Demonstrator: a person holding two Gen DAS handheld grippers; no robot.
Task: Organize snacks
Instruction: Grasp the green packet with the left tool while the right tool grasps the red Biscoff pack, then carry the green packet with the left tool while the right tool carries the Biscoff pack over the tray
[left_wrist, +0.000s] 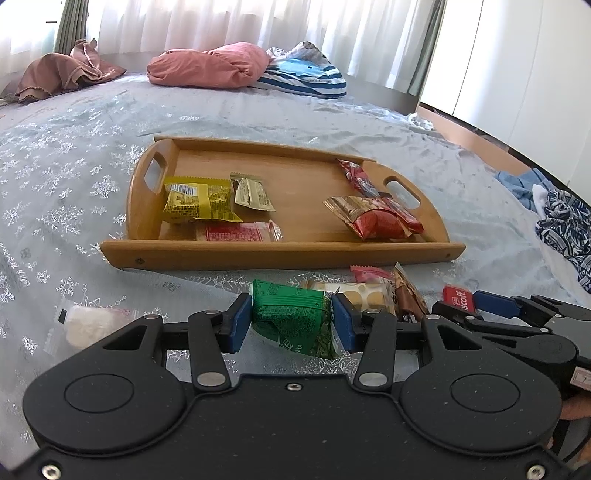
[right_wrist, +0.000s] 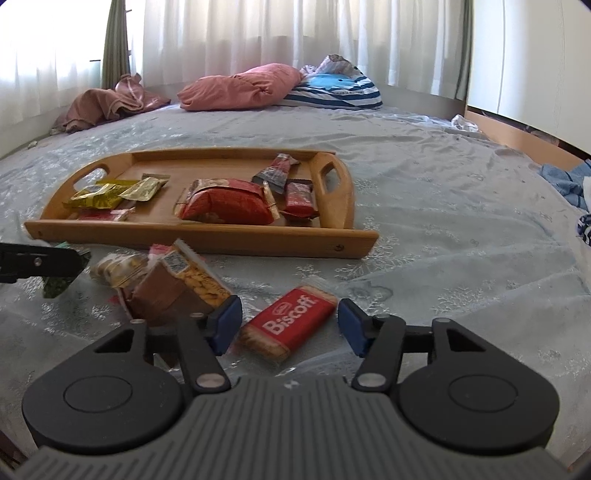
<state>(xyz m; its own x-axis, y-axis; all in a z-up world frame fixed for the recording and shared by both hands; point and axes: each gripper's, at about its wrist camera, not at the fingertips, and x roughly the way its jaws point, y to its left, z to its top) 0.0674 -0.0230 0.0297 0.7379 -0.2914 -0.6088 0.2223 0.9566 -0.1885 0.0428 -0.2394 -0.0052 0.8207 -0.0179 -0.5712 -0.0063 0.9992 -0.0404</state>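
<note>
Two grippers work just in front of the wooden tray (left_wrist: 280, 254) on the bedspread (left_wrist: 74, 166). The left gripper (left_wrist: 291, 325) has its blue pads pressed against both sides of a green snack packet (left_wrist: 295, 317), which sits on the bedspread near the tray's front wall. The right gripper (right_wrist: 290, 325) has its jaws spread wide around a red Biscoff packet (right_wrist: 288, 326) lying flat on the bedspread, in front of the tray; neither pad touches it. Between the two grippers, near the tray's front wall, lies a small heap of biscuit packets (right_wrist: 173, 280). Inside the tray, a yellow packet (left_wrist: 199, 201) lies toward the left handle and a red packet (left_wrist: 373, 221) toward the right handle.
</note>
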